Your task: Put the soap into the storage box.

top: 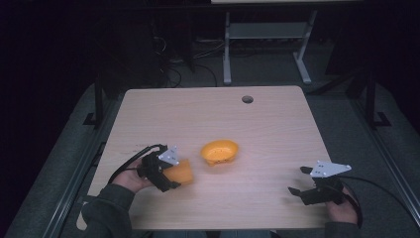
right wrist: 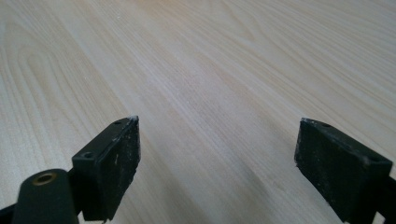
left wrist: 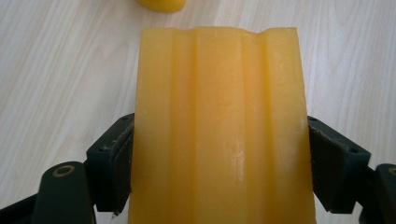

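An orange ridged block lies between the jaws of my left gripper at the table's front left. In the left gripper view the block is pale orange with lengthwise grooves, and both black pads press its sides. An orange bowl sits near the table's middle, just right of the block and apart from it; its rim peeks in at the top edge. My right gripper rests low at the front right, open, with bare wood between its jaws.
The light wooden table has a round cable hole near its far edge. Behind it stands a white desk frame on a dark floor. Black cables trail from both grippers toward the table's sides.
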`<state>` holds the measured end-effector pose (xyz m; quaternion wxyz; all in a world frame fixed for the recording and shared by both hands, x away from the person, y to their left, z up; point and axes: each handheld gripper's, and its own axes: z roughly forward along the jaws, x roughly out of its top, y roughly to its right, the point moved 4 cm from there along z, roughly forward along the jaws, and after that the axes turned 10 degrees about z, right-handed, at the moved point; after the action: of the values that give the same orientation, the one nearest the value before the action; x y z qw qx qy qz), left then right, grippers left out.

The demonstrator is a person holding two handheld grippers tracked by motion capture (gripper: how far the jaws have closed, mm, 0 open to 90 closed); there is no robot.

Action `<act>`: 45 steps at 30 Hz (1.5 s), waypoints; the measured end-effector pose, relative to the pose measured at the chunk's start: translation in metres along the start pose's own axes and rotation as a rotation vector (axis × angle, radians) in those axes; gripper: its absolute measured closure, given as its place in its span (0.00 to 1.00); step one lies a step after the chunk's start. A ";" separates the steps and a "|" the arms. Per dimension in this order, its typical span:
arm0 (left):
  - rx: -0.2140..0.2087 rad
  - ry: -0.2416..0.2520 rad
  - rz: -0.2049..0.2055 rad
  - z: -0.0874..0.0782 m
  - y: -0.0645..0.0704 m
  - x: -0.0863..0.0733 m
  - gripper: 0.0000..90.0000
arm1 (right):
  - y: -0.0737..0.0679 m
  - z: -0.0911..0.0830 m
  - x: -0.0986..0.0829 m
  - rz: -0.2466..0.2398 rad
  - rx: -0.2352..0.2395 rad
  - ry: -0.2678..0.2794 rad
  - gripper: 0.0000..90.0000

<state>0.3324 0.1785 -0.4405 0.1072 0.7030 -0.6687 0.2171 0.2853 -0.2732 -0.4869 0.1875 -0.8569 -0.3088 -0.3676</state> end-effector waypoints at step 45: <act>-0.011 0.012 0.086 -0.005 -0.027 0.055 0.23 | 0.000 -0.002 0.001 0.000 0.013 0.022 0.15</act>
<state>0.3584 0.1340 -0.4076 0.1057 0.6717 -0.6988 0.2221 0.2849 -0.2736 -0.4847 0.1964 -0.8515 -0.3091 -0.3752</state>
